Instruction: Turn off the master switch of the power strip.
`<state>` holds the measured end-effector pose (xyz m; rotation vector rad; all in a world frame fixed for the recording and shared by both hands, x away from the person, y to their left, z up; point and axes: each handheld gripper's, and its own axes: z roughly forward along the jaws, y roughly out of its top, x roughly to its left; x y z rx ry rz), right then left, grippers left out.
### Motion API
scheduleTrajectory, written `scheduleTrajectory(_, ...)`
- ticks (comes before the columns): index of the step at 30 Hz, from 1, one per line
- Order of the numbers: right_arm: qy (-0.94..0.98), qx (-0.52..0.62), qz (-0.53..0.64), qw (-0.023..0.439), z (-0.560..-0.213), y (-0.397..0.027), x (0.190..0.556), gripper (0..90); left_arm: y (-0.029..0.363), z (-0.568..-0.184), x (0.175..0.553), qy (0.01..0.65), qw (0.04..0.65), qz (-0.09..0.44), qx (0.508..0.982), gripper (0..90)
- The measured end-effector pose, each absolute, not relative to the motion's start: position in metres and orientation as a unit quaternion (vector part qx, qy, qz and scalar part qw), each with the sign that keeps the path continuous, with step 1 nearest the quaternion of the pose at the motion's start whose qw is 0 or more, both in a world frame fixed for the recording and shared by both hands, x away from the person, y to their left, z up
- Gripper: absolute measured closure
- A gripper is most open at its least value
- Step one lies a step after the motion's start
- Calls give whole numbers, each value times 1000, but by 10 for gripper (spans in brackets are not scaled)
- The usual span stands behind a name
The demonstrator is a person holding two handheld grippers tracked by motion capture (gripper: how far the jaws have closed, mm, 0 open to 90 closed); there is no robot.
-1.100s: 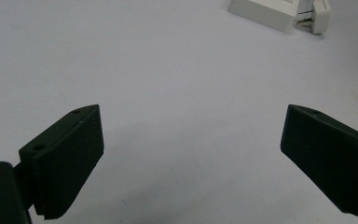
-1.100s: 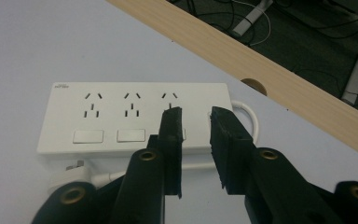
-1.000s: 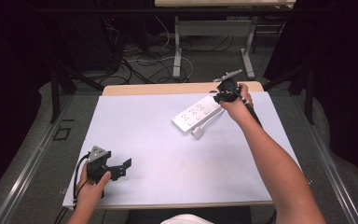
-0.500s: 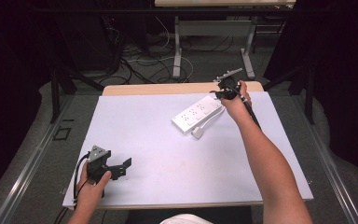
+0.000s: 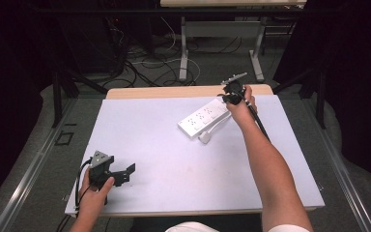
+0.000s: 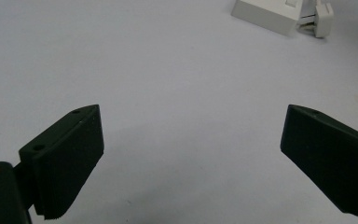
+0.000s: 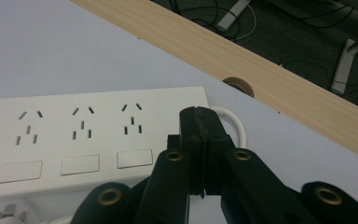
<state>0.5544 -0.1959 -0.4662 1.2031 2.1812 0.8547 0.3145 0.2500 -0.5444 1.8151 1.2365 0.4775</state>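
So the white power strip is lying flat on the pale table, up toward the far right part, angled a bit. Its white plug sits just beside the strip's near long edge, with the white cable looping out from the strip's end.

The right gripper is parked right at that far end of the strip. In the right gripper view the jaws are pressed flat together with nothing pinched between them, and the tips hover over the end of the strip past the third socket, close to where the cable comes out. Can't tell if the tips actually touch the plastic. The sockets and the three rocker switches are all facing up.

The left gripper is way off at the near left corner of the table, well apart from the strip. Its jaws are spread wide with bare table between them, gripping nothing. In the left gripper view the corner of the strip and the plug peek in at the top right, far off.

No containers anywhere on the table.
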Motion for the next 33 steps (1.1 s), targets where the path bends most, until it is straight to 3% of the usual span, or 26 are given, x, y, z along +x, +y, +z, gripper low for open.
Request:
scheduleTrajectory(11, 808, 455, 302, 219, -484, -197, 564, 900, 252, -544, 313, 500, 436, 191, 724, 59)
scheduleTrajectory(33, 793, 481, 304, 220, -508, -197, 582, 900, 253, -546, 314, 503, 440, 189, 719, 59)
